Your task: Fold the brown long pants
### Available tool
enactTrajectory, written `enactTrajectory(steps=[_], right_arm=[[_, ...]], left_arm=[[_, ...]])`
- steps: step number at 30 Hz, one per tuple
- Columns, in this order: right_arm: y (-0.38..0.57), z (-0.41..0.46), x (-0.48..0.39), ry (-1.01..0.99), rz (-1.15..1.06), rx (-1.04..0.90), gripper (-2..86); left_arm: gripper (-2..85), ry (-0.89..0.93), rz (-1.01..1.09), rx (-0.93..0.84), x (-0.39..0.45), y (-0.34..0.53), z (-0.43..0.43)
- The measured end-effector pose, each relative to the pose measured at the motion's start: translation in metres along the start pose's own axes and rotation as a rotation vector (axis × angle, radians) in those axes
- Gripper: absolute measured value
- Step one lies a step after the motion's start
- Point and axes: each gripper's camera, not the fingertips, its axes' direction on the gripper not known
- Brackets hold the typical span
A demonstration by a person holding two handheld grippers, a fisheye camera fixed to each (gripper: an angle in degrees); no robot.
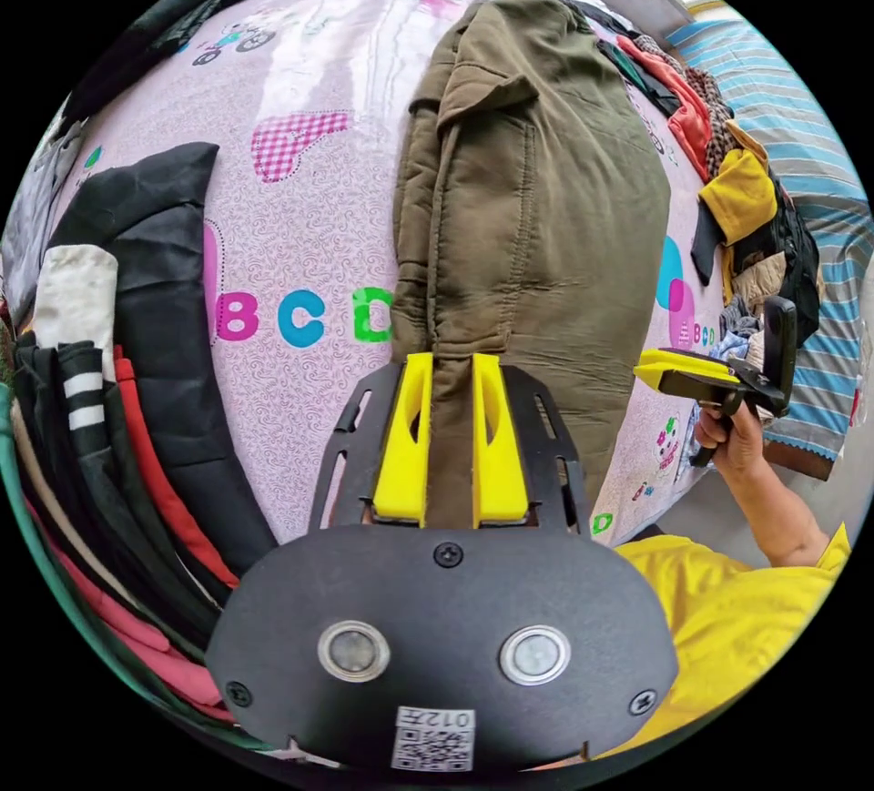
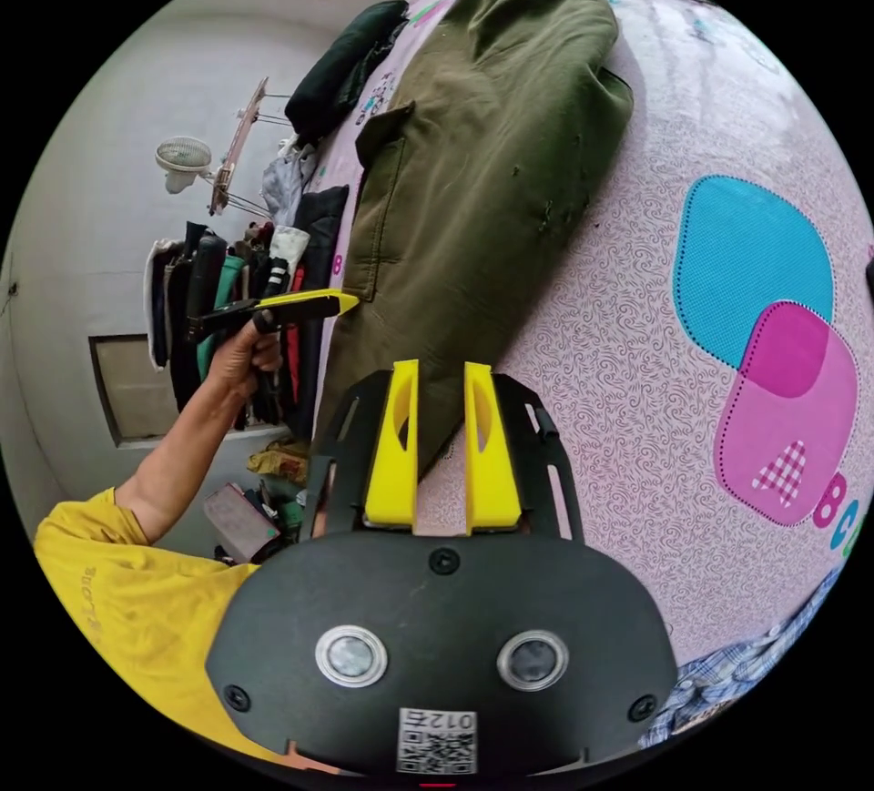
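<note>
The bed (image 1: 309,218), covered by a pink patterned sheet with letter prints, carries the work and extends ahead of both tongs. The brown long pants (image 1: 537,190) lie lengthwise on it as a thick, already doubled bundle, running away from the left tongs (image 1: 452,372) toward the far end of the bed; in the right gripper view the same pants (image 2: 492,154) stretch ahead and slightly to the left of the right tongs (image 2: 442,381). The left tongs are closed on the near end of the pants, with a ridge of cloth pinched between both yellow jaws. The right tongs sit at the tapering near corner of the pants with jaws narrowly parted; fabric reaches into the gap, but whether both jaws press on it cannot be determined. Stacks of other clothes lie to the left of the left tongs (image 1: 137,390), and a loose heap (image 1: 728,190) lies to their right (neither is part of the task). Judged step: the near end of the bundle is being gripped in preparation for a crosswise fold. The next move calls for a confirmed grip by the right tongs at its corner, then lifting both corners evenly and carrying them forward onto the far end, with the edges kept aligned.
</note>
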Motion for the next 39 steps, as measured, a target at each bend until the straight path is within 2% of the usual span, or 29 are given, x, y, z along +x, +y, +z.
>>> enactTrajectory(steps=[3, 6, 8, 11, 17, 20, 23, 26, 29, 31, 35, 39], right_arm=[[-0.006, -0.009, -0.007, -0.067, 0.001, 0.036, 3.1], [-0.005, -0.033, -0.035, -0.065, -0.07, 0.112, 2.2], [-0.011, -0.031, -0.043, -0.029, -0.097, 0.139, 1.8], [-0.035, 0.003, -0.03, 0.063, -0.009, 0.038, 1.8], [-0.044, 0.005, -0.037, 0.047, -0.009, 0.032, 1.7], [-0.036, -0.017, -0.046, 0.053, -0.007, 0.093, 1.4], [-0.02, -0.027, -0.082, 0.057, -0.129, 0.13, 1.0], [-0.014, 0.003, -0.131, 0.086, -0.311, 0.05, 0.8], [-0.023, 0.053, -0.168, 0.235, -0.437, -0.067, 0.6], [-0.037, 0.088, -0.168, 0.462, -0.439, -0.169, 0.3], [-0.052, 0.099, -0.183, 0.471, -0.427, -0.216, 0.1], [-0.045, 0.111, -0.215, 0.589, -0.438, -0.208, 0.0]], left_arm=[[1.8, 0.084, 0.02, -0.007, -0.004, -0.016, -0.023], [1.0, 0.023, 0.125, 0.049, 0.004, -0.031, -0.064], [0.7, -0.004, 0.167, 0.028, 0.0, -0.048, -0.055], [0.6, 0.034, 0.12, -0.131, -0.015, -0.071, 0.002], [1.1, -0.006, 0.09, -0.013, -0.026, -0.068, -0.012], [1.0, -0.113, 0.001, 0.1, -0.022, -0.043, -0.051], [0.6, -0.171, 0.062, 0.177, 0.007, -0.007, -0.07], [0.4, -0.155, 0.135, 0.054, 0.025, 0.009, -0.039], [0.3, -0.236, 0.093, -0.014, 0.014, 0.009, -0.008], [0.2, -0.179, 0.076, 0.005, -0.004, 0.008, 0.004], [0.3, -0.053, 0.057, 0.024, -0.025, 0.007, -0.007], [0.4, -0.127, 0.075, 0.078, -0.02, 0.044, -0.049]])
